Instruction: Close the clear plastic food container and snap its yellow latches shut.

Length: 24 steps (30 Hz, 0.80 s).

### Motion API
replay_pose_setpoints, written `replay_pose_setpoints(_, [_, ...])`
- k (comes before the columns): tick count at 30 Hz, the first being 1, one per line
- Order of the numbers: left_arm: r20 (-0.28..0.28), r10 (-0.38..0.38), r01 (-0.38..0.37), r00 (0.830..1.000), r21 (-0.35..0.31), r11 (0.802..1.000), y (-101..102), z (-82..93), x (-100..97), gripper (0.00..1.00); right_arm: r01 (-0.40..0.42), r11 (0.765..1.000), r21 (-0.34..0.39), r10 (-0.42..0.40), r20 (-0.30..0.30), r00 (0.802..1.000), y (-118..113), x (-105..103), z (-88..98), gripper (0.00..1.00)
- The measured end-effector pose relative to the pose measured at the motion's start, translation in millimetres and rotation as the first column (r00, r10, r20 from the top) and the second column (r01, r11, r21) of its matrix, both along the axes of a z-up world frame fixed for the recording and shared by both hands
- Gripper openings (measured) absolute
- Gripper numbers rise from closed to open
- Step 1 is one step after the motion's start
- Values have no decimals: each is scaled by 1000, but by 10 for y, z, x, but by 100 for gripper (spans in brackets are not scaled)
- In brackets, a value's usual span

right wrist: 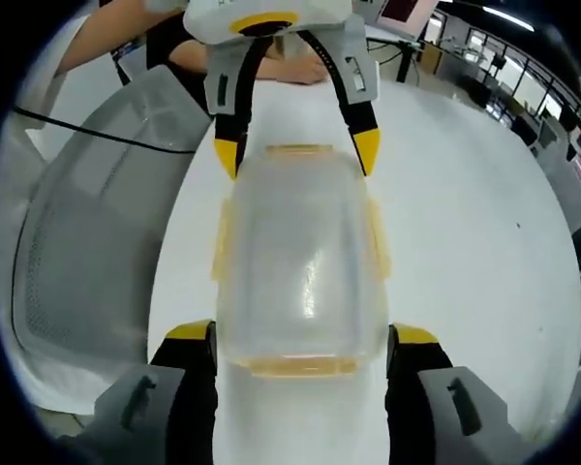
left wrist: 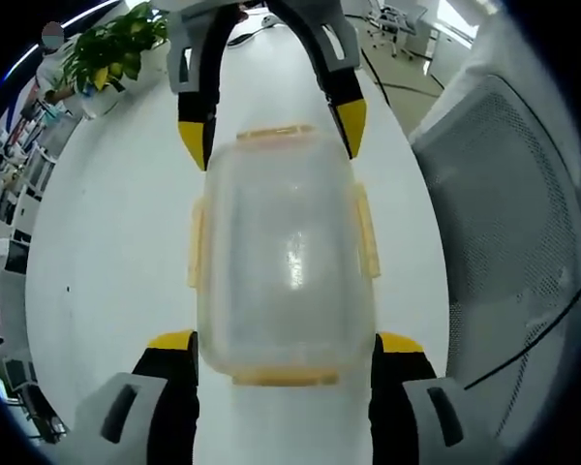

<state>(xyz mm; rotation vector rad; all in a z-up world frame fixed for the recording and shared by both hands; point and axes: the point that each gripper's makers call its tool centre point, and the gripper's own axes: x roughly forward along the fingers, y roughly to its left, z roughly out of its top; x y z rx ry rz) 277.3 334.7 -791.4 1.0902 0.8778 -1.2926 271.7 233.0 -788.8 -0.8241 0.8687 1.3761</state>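
Lid is seen seated on the clear plastic food container [left wrist: 286,262] [right wrist: 300,266], bracketed endwise between the spread-apart left gripper [left wrist: 286,341] and right gripper [right wrist: 300,334]; yellow latches [left wrist: 366,231] judged still unsnapped.

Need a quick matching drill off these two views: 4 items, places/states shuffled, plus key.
1. clear container
2. left gripper
3. potted plant
4. mesh chair back

A. jaws wide, one on each side of the container's near end
B. on the white table, lid on
C. beside the table edge
D. far end of the table

Pairs: 1-B, 2-A, 3-D, 4-C
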Motion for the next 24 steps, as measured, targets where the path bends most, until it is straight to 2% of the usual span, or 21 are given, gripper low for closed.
replay_pose_setpoints(9, [0,-11,11,1000,24,1000,27,-2,212,68,10,1000,7,-10,1,1000,24,206,4,68])
replay_pose_setpoints(16, [2,-23,23,1000,49,999,41,-1,475,68,26,1000,12,-26,1,1000,30,465,5,68])
replay_pose_setpoints(24, [7,-26,26,1000,38,999,31,8,763,67,43,999,33,-43,-1,999,8,739,12,68])
